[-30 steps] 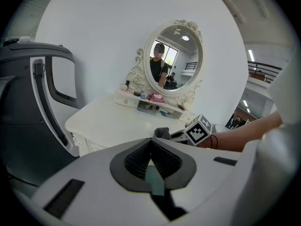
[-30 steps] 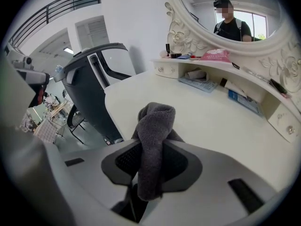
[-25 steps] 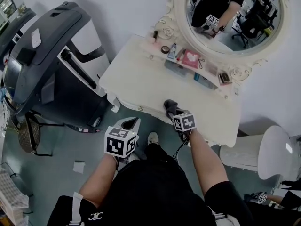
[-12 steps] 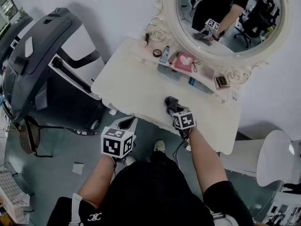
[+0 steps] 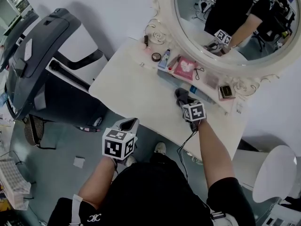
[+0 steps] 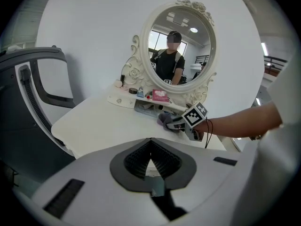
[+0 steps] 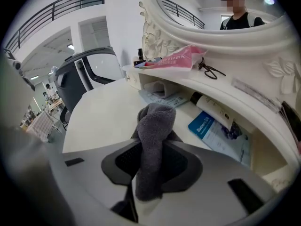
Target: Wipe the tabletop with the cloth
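Grips the grey cloth [image 7: 153, 121] in the right gripper [image 7: 153, 161], jaws closed on its folded middle, bunched end poking past the tips. Runs lengthwise along the jaws, pointing toward the shelf [image 7: 225, 86] under the mirror [image 5: 235, 22]. Sits at the back right of the tabletop [image 5: 136, 86], near a blue booklet [image 7: 207, 121]. Leaves most of the bare top to the left, so probably calls for a sweep that way. Keeps the left gripper [image 6: 151, 166] off the front edge, jaws together, empty, farther away.

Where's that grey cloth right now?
In the head view, the grey cloth is clamped in the right tool, at the white tabletop's right rear, below the oval mirror.
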